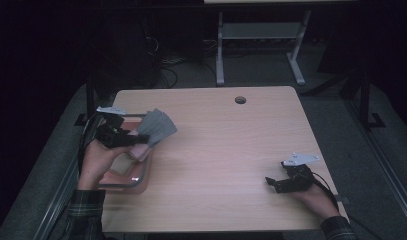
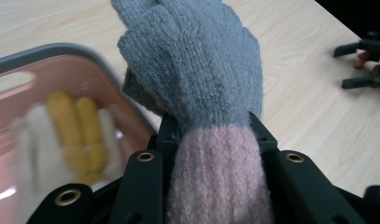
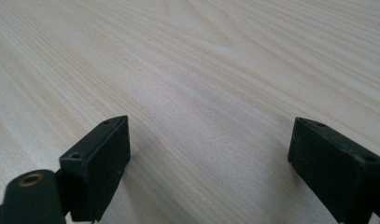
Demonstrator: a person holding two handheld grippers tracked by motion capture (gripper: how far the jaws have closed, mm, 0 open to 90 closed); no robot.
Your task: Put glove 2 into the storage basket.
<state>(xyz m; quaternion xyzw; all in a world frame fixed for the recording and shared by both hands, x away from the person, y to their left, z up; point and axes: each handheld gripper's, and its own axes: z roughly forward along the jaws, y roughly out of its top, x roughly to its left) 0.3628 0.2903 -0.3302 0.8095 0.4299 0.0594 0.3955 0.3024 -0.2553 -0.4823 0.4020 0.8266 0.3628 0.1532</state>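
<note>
A grey knitted glove point(image 1: 157, 127) with a pink cuff point(image 2: 215, 172) is held up over the table's left side. My left gripper point(image 1: 122, 138) is shut on the cuff, and the glove's fingers point(image 2: 187, 51) stick up and away from the jaws. Below it sits a pink tray point(image 1: 122, 175) with a grey rim point(image 2: 52, 50); inside lies a blurred yellow and white knitted item point(image 2: 75, 135). My right gripper point(image 1: 272, 183) rests low near the table's front right, open, with bare wood between its jaws point(image 3: 211, 154).
The wooden table point(image 1: 226, 150) has a round cable hole point(image 1: 240, 100) near its far edge. A metal desk frame point(image 1: 261, 45) and cables stand on the dark floor behind. In the left gripper view the other gripper point(image 2: 365, 65) shows far right.
</note>
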